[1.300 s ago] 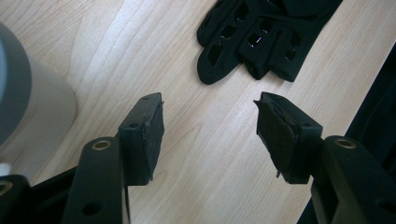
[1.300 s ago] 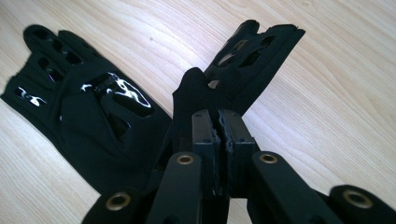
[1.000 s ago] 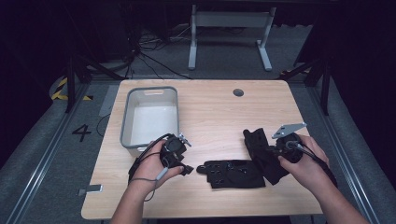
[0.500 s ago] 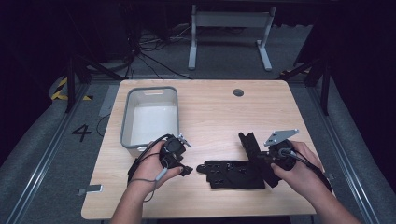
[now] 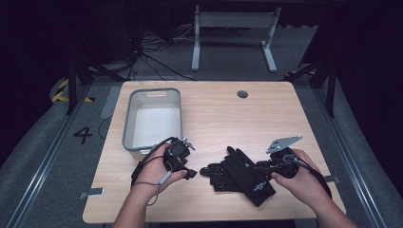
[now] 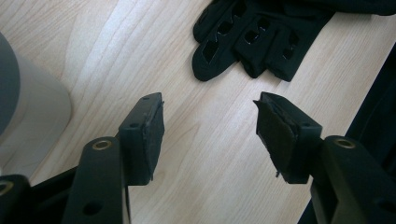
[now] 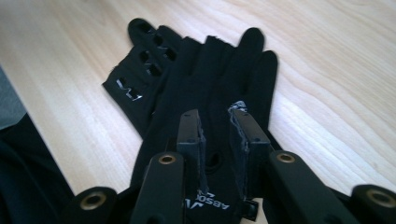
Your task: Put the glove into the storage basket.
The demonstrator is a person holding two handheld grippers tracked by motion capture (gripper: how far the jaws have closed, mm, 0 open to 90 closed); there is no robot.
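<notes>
Shifted upper glove (image 5: 249, 175) half hides lower glove (image 5: 216, 173)

Readable marks from my remote seat

I read a painted number "4" (image 5: 83, 135) on the grey floor left of the table, and upside-down white lettering, seemingly "Absol…", on the upper black glove (image 7: 212, 114).

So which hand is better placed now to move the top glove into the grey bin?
Probably the right: the right gripper sits over the top glove, jaws just opened. The left gripper is over bare table, nearer the bin.
</notes>
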